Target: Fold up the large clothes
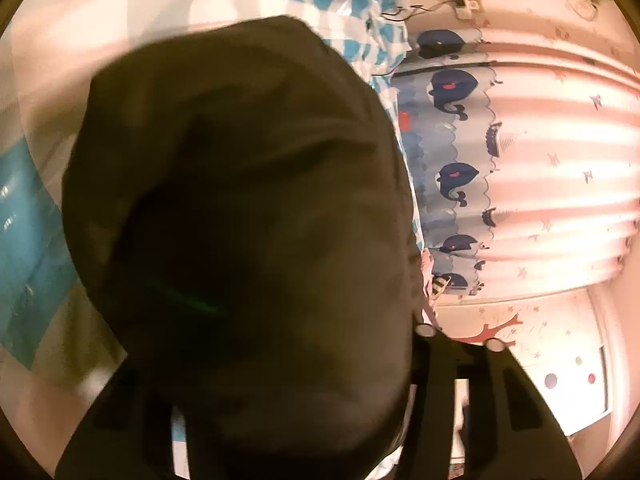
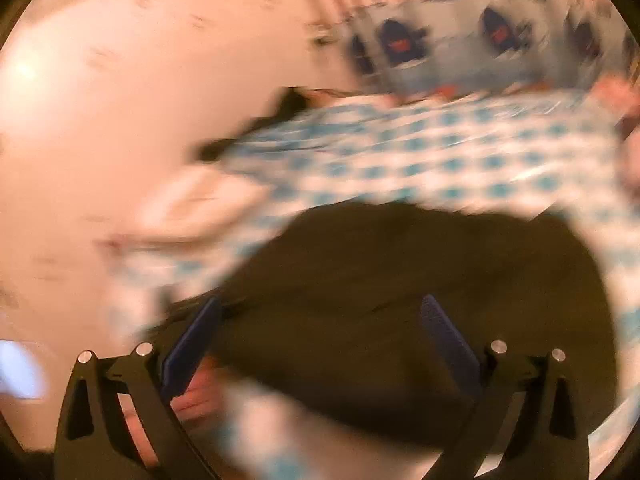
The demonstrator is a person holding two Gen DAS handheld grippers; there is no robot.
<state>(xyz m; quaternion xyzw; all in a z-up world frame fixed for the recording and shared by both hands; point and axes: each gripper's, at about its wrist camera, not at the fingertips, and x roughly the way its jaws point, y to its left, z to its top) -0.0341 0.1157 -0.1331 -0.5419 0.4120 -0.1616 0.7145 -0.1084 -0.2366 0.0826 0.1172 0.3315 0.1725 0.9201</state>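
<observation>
Left tongs [image 1: 280, 380]: draped and hidden by the dark garment [image 1: 240, 200]; whether cloth is pinched between them cannot be told.
Right tongs [image 2: 320, 344]: held wide apart, blue pads [image 2: 448, 344] bare, nothing gripped.
Dark garment: bunched over the left tongs; seen beyond and below the right tongs, untouched by the pads.
Checked bedsheet [image 2: 440, 152]: spread under the garment.
Whale curtain [image 1: 460, 168]: hung behind.

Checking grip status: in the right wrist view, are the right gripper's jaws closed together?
No. The right gripper has its blue pads standing wide apart, with the dark garment beyond them.
</observation>
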